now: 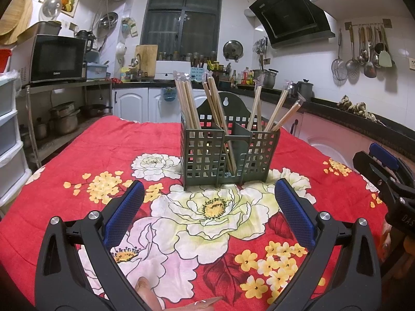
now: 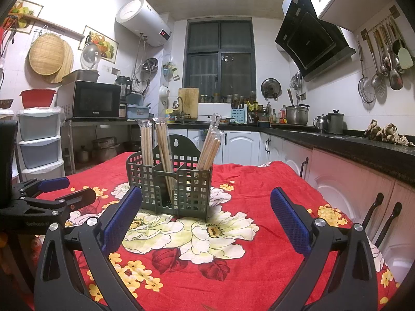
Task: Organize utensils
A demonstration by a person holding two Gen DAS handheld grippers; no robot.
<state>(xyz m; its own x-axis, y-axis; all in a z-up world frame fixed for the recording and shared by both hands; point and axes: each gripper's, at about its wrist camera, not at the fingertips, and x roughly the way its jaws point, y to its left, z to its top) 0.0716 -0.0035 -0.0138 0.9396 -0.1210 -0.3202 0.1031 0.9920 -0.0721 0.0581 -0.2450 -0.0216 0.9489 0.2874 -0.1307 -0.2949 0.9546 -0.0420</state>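
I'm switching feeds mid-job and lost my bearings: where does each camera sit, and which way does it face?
Left wrist: on the left gripper, open above the red floral cloth, facing the chopstick holder; a fingertip and the right gripper show.
Right wrist: on the right gripper, open, facing the holder's right side; left gripper shows.
Shared: holder, cloth, window.
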